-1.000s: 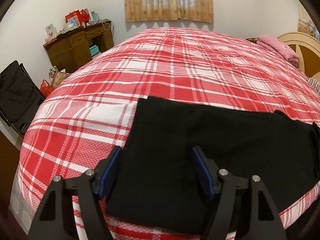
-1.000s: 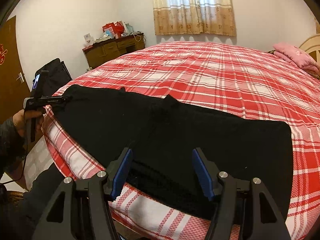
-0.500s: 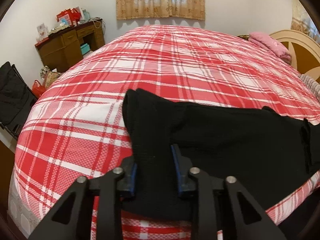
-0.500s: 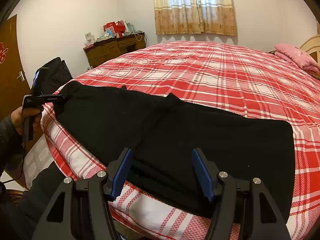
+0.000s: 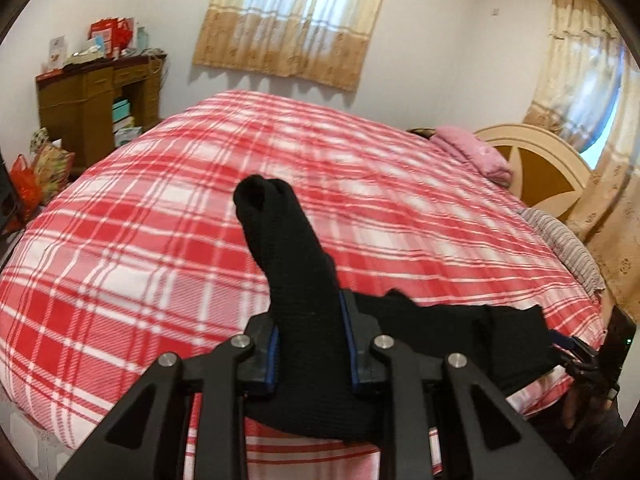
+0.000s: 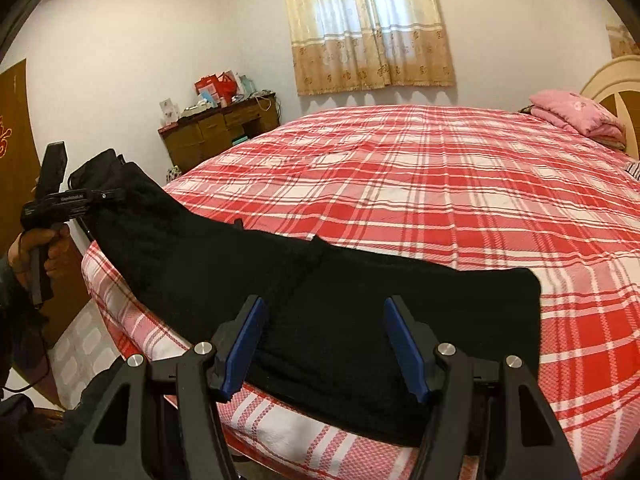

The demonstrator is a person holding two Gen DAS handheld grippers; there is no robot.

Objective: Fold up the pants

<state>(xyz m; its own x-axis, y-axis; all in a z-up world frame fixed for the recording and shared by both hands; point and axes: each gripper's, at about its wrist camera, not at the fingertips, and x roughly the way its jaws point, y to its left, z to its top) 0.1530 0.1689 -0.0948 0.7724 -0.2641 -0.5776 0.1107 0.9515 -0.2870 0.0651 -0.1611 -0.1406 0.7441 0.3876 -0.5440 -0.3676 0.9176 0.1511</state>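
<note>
**Inspector A:** At the lower centre of the left wrist view, the left gripper (image 5: 310, 344) is found closed on one end of the black pants (image 5: 292, 264), where a second ago its fingers stood wide apart over flat cloth. The gripped end has been raised off the bed (image 5: 120, 248) and now stands up as a dark column in mid-frame.

**Inspector B:** And the other side?

**Inspector A:** At the bottom of the right wrist view, the right gripper (image 6: 324, 344) is seen unchanged: fingers spread wide, nothing held, poised above the pants (image 6: 360, 320), whose remainder lies flat along the near edge of the bed (image 6: 440, 180). At the far left of that frame the lifted end is seen held off the mattress.

**Inspector B:** Consequence for the task?

**Inspector A:** A fold is judged to have been started; the raised end would need to be carried across toward the flat end.
</note>
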